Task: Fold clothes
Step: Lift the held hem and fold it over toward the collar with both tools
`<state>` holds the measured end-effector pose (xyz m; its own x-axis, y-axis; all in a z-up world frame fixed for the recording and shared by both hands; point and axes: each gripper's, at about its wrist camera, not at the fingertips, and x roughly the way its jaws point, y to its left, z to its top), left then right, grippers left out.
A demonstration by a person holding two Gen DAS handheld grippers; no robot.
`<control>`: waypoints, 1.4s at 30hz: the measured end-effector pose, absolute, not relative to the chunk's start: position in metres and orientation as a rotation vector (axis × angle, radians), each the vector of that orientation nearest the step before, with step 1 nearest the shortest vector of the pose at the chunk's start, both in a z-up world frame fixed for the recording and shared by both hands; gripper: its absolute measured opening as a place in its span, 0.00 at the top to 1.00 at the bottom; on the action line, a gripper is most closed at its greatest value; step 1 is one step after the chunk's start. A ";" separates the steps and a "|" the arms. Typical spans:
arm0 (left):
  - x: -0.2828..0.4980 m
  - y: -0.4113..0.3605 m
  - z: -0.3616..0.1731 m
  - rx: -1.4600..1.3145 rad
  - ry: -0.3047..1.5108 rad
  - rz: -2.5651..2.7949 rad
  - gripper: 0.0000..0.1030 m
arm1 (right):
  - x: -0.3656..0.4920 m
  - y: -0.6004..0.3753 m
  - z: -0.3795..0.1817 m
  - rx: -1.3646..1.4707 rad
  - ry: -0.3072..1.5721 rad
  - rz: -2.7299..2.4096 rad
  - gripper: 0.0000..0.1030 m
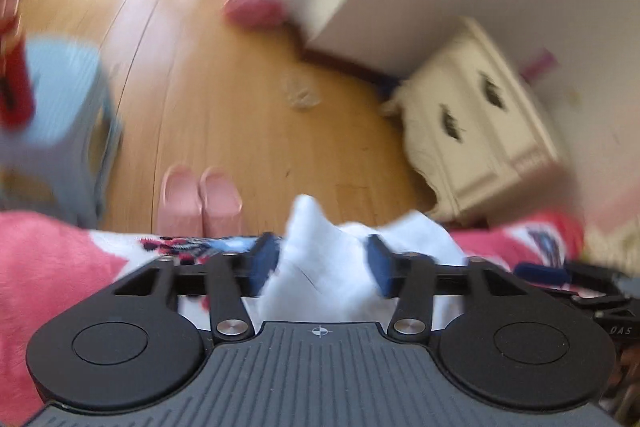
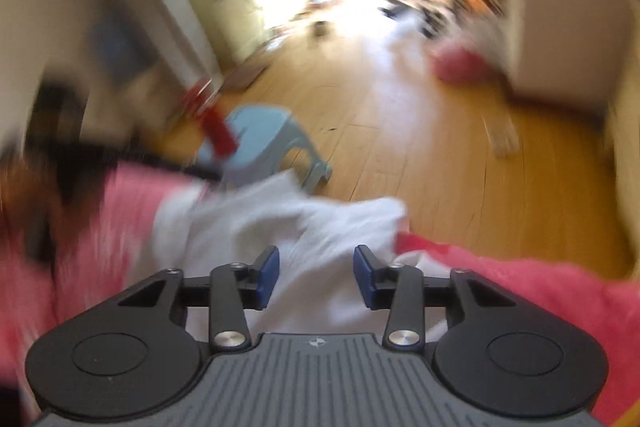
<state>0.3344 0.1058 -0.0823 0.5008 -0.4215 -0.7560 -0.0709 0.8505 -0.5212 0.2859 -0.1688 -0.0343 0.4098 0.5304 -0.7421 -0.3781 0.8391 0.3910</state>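
A white garment (image 1: 320, 227) lies bunched on a pink fleece blanket (image 1: 48, 259) with a patterned patch. A peak of the garment stands up between the blue pads (image 1: 264, 259) of my left gripper (image 1: 322, 261), whose jaws are spread apart and do not clamp it. In the right wrist view the same white garment (image 2: 280, 219) spreads over the pink blanket (image 2: 540, 287). My right gripper (image 2: 316, 275) hangs just above it, open, with only cloth showing below the gap. Both views are blurred by motion.
Beyond the blanket's edge lies a wooden floor (image 1: 248, 99). On it stand a light blue stool (image 1: 68, 99) (image 2: 272, 143), a pair of pink slippers (image 1: 200, 199) and a cream cabinet (image 1: 480, 123). A pink bundle (image 1: 252, 7) lies farther off by the wall.
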 end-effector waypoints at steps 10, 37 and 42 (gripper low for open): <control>0.376 0.093 -0.128 -0.552 1.189 -0.187 0.40 | 0.396 -0.189 -0.134 0.658 1.337 0.398 0.53; 0.353 0.080 -0.104 -0.547 1.004 -0.214 0.90 | 0.395 -0.165 -0.136 0.637 1.308 0.477 0.93; 0.334 0.072 -0.067 -0.474 0.873 -0.291 0.93 | 0.369 -0.160 -0.093 0.475 1.130 0.572 0.94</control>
<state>0.3345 0.0724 -0.0671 0.6133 -0.4313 -0.6617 0.0530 0.8583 -0.5103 0.3695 -0.1605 -0.0926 0.3128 0.6427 -0.6993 -0.1834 0.7633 0.6195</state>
